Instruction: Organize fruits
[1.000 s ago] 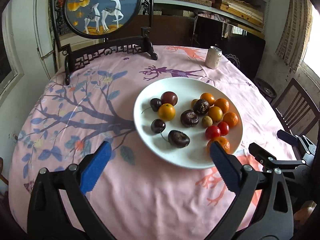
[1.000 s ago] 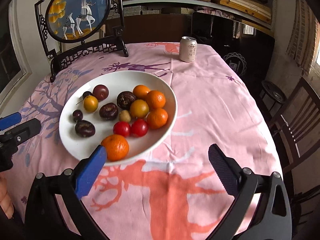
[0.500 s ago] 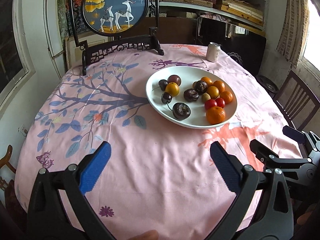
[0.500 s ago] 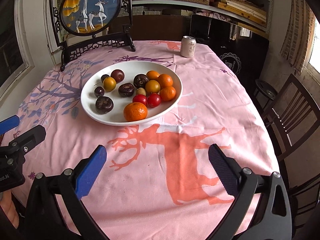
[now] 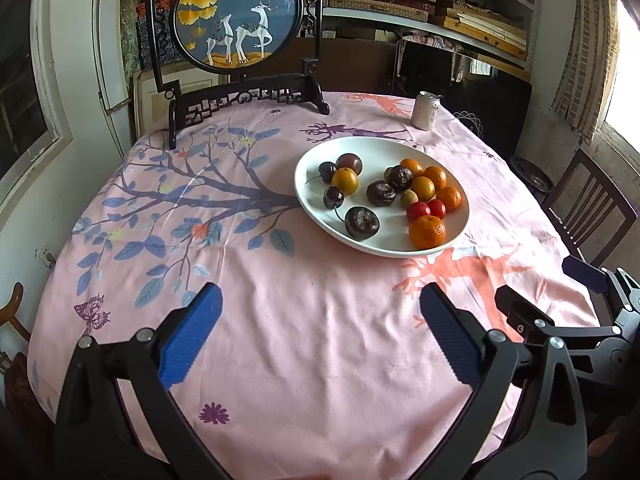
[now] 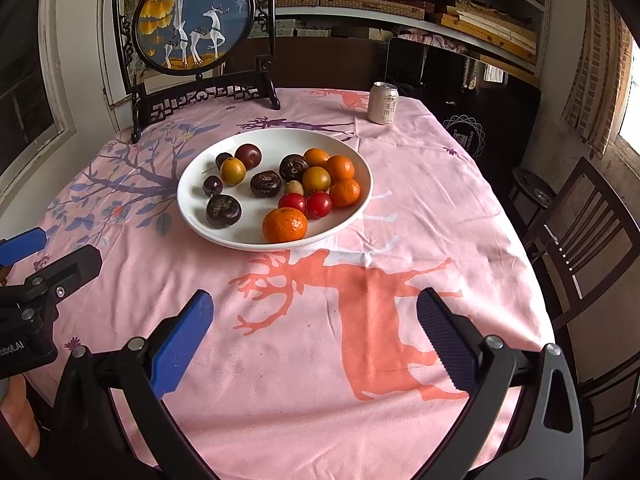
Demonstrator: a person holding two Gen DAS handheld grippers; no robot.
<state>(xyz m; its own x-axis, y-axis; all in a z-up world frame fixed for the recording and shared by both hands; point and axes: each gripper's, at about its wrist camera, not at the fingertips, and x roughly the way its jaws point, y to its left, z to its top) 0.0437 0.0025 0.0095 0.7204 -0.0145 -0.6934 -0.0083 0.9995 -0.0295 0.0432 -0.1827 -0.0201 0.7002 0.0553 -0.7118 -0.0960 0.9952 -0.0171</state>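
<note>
1. The counter [image 5: 280,360] under its pink printed cloth filled most of both views.
2. A round deer screen [image 5: 239,16] on a dark stand stood at the upper left of each frame.
3. The white plate [image 5: 460,236] sat right of centre in the left wrist view, and centre-left [image 6: 188,208] in the right wrist view.
4. The left gripper [image 5: 320,340] occupied the bottom of its frame, spread wide and holding nothing.
5. The right gripper [image 6: 314,338] was likewise wide and empty, low in its frame.
6. A drink can [image 6: 383,103] stood beyond the plate, upper right.
7. The fruits lay on the plate: a mandarin [image 6: 285,224] nearest, two red tomatoes [image 6: 319,204] behind it, dark plums [image 6: 223,211] to the left.
</note>
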